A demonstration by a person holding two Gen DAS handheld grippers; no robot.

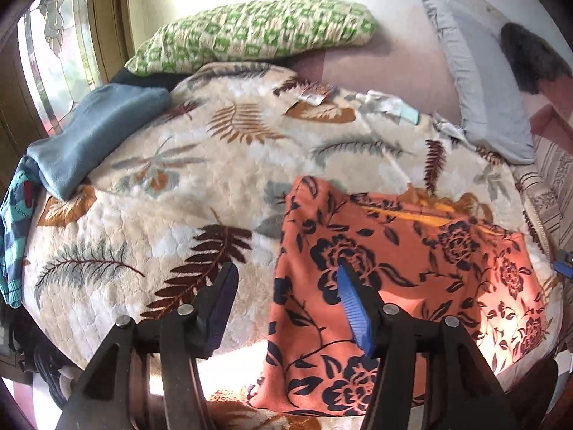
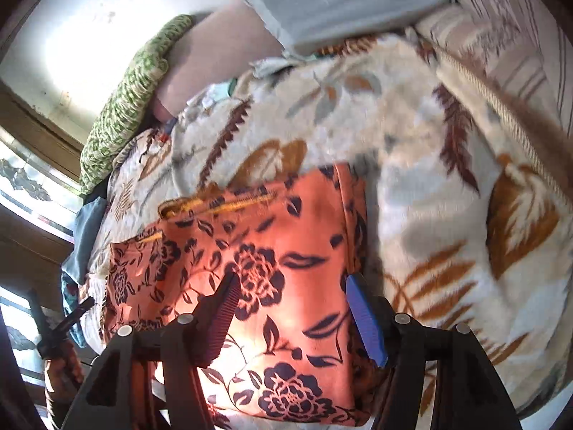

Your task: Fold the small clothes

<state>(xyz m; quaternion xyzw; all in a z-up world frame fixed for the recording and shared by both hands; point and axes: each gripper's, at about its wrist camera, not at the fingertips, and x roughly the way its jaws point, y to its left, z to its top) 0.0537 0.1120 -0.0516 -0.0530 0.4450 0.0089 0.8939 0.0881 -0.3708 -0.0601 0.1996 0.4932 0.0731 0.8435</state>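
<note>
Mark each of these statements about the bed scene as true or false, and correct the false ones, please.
1. The orange floral garment lies on the leaf-print blanket. True.
2. The left gripper is clamped on the orange garment. False: its jaws stand apart, nothing between them.
3. A green patterned pillow lies at the far edge of the blanket. True.
4. The right gripper holds a blue cloth. False: it is open above the orange garment, gripping nothing.
5. A blue-grey folded cloth rests on top of the orange garment. False: it lies apart from it, on the blanket's left side in the left wrist view.
</note>
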